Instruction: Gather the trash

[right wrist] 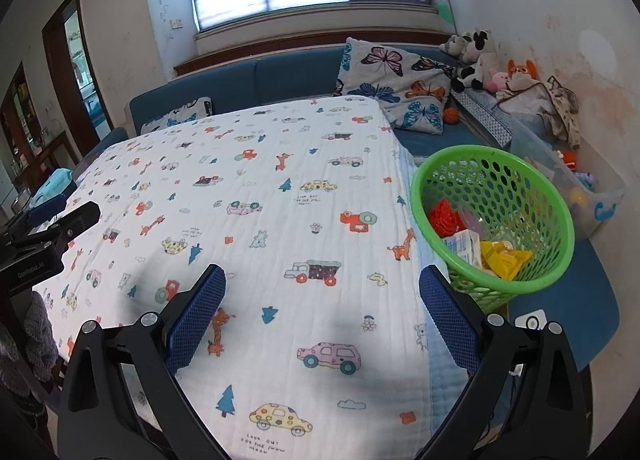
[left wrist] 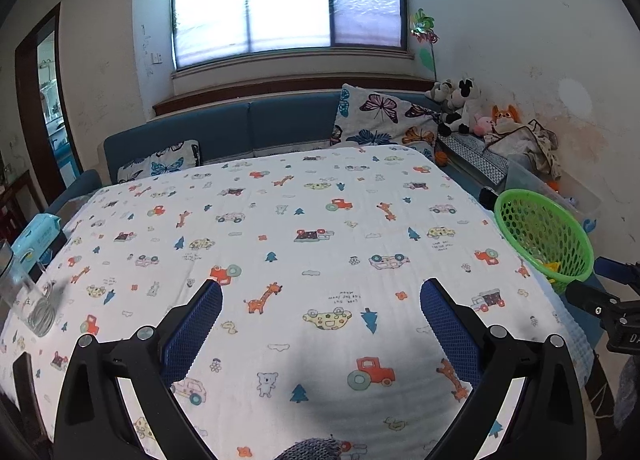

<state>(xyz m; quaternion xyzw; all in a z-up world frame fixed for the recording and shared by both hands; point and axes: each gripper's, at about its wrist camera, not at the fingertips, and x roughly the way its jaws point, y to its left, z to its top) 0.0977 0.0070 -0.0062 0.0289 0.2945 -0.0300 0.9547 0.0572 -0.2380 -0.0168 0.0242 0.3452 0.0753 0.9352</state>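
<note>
A green mesh basket [right wrist: 492, 216] stands on a blue seat just past the table's right edge. It holds a red crumpled piece [right wrist: 442, 218], a white carton [right wrist: 464, 246] and yellow wrappers [right wrist: 504, 258]. The basket also shows at the right of the left wrist view [left wrist: 544, 234]. My left gripper [left wrist: 321, 292] is open and empty above the table's near middle. My right gripper [right wrist: 322, 278] is open and empty above the table's right part, left of the basket. No loose trash shows on the patterned cloth [right wrist: 256, 196].
A blue tissue pack [left wrist: 38, 234] and a clear glass jar [left wrist: 24, 292] sit at the table's left edge. A blue sofa [left wrist: 248, 128] with butterfly pillows [right wrist: 396, 80] and plush toys [right wrist: 476, 56] runs behind. A clear plastic bin [right wrist: 568, 180] stands right of the basket.
</note>
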